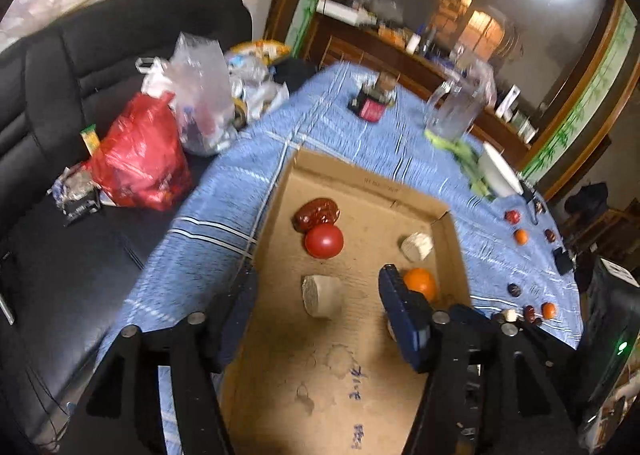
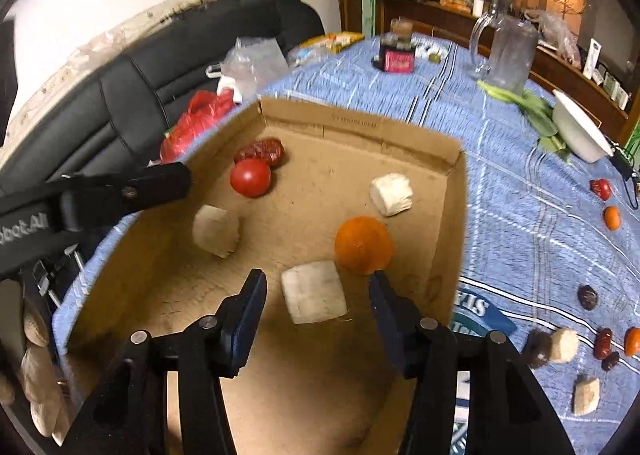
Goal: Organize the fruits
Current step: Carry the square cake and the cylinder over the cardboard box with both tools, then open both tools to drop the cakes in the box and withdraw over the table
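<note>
In the cardboard box [image 2: 456,215] we saw a pale chunk [image 2: 314,291] lying loose between our right gripper [image 2: 318,291]'s parted fingers, just beside an orange [image 2: 364,245]. Our left gripper [image 1: 316,295] hung half open and empty over another chunk [image 1: 320,295], near the tomato [image 1: 324,241].

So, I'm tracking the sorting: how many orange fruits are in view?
3. One orange fruit lies in the cardboard box; two sit on the blue cloth to its right, a farther orange and a nearer orange. Others may be hidden.
</note>
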Available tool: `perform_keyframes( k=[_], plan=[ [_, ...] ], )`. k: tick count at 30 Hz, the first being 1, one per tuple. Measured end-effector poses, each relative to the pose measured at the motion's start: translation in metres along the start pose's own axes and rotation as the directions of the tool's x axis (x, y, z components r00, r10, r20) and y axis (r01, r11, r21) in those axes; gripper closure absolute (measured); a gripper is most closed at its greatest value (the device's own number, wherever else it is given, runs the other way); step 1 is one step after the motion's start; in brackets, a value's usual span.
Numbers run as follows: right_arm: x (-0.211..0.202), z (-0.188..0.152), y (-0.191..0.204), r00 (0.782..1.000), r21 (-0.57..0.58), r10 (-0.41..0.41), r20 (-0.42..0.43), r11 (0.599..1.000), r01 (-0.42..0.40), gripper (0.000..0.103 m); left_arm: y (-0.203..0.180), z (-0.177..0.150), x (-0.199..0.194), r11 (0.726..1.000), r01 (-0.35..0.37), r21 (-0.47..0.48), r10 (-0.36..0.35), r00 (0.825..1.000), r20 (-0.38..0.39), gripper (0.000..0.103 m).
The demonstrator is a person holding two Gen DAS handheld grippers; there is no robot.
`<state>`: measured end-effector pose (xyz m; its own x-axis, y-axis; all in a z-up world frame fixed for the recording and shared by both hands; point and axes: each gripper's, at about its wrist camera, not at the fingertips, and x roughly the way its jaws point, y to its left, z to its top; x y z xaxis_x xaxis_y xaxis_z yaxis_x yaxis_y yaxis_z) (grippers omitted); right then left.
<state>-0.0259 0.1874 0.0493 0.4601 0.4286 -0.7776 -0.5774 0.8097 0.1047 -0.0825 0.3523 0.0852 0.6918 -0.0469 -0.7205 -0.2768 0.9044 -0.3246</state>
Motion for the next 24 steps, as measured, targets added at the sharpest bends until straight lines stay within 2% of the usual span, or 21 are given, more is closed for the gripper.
perform_keyframes(
  k=[1,3,7,9,11,13,16,20,24],
  plan=[
    [-0.013,-0.005,-0.003,0.999,0.009,0.009,0.031,1.000,-0.010,0.045,-0.003,-0.004,-0.010,1.000,0.001,0.004,-0.001,1.000,0.018,0.034],
    [-0.040,-0.019,-0.010,0.996,0.033,0.004,0.090,0.999,-0.006,0.042,-0.010,-0.014,-0.027,1.000,0.008,0.008,-0.008,0.999,0.043,0.018],
    [-0.086,-0.058,-0.035,0.983,0.088,-0.050,0.178,0.996,0.035,0.039,-0.042,-0.042,-0.057,0.994,0.102,0.047,-0.106,0.991,0.083,0.015],
    [-0.107,-0.083,-0.057,0.972,0.151,-0.108,0.207,0.986,0.078,0.038,-0.062,-0.059,-0.069,0.990,0.114,0.080,-0.122,0.987,0.105,0.015],
    [-0.119,-0.101,-0.080,0.968,0.237,-0.138,0.211,0.968,0.086,0.037,-0.087,-0.077,-0.080,0.987,0.074,0.143,-0.093,0.987,0.134,0.015],
    [-0.130,-0.124,-0.107,0.968,0.349,-0.136,0.208,0.935,0.056,0.037,-0.113,-0.094,-0.086,0.977,0.029,0.209,-0.061,0.987,0.146,0.015],
    [-0.145,-0.150,-0.138,0.967,0.455,-0.153,0.203,0.889,0.045,0.037,-0.155,-0.116,-0.098,0.946,-0.026,0.323,-0.033,0.984,0.176,0.015],
    [-0.170,-0.165,-0.148,0.949,0.478,-0.216,0.230,0.874,0.083,0.038,-0.199,-0.136,-0.115,0.895,-0.103,0.435,-0.011,0.968,0.252,0.015],
    [-0.197,-0.182,-0.154,0.924,0.473,-0.274,0.267,0.872,0.123,0.037,-0.222,-0.147,-0.122,0.874,-0.114,0.472,-0.016,0.965,0.262,0.015]
  ],
)
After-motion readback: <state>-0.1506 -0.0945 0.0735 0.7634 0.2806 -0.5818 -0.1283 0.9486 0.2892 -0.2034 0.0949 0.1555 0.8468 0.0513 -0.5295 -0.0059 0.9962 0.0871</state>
